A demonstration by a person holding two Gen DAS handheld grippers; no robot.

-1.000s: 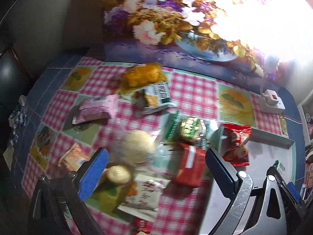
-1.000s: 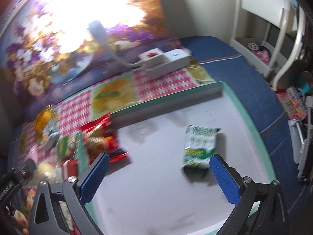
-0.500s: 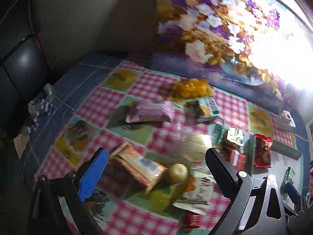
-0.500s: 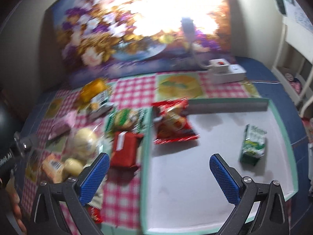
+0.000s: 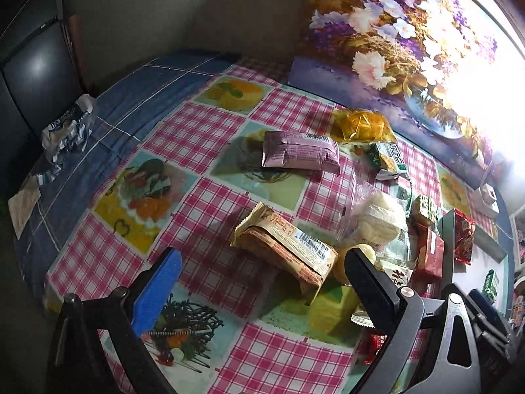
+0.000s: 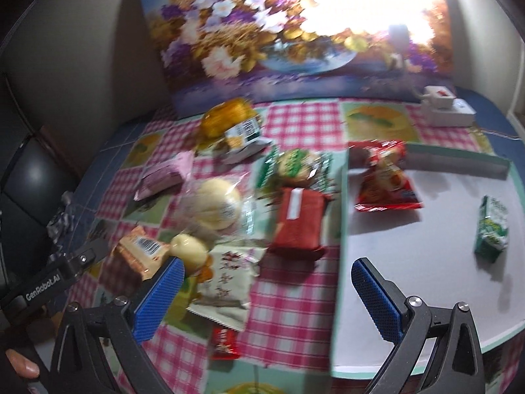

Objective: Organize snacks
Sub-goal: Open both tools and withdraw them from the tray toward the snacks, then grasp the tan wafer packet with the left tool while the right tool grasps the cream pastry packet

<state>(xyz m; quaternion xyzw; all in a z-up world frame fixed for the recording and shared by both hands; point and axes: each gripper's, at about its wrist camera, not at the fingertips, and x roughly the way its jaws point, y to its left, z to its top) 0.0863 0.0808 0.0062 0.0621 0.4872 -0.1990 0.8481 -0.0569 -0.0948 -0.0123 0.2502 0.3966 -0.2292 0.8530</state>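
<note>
Several snack packs lie on the checked tablecloth. A tan biscuit pack (image 5: 288,246) lies just beyond my open left gripper (image 5: 262,275), slightly right of its middle. Past it are a mauve pack (image 5: 300,152), an orange bag (image 5: 361,124) and a clear bag of pale buns (image 5: 377,220). My right gripper (image 6: 265,282) is open and empty above a white flowered pack (image 6: 226,282) and a dark red pack (image 6: 300,220). A white tray (image 6: 426,262) on the right holds a red bag (image 6: 385,180) and a small green pack (image 6: 492,226).
A flower painting (image 6: 295,32) stands along the back wall under strong glare. A white power strip (image 6: 446,108) lies at the back right. A small red wrapper (image 6: 224,343) lies near the front edge. A crumpled wrapper (image 5: 65,128) sits at the table's left edge.
Both grippers swung left. The left view went from the tray side to the table's left part and the biscuit pack. The right view went from over the tray to the snack pile.
</note>
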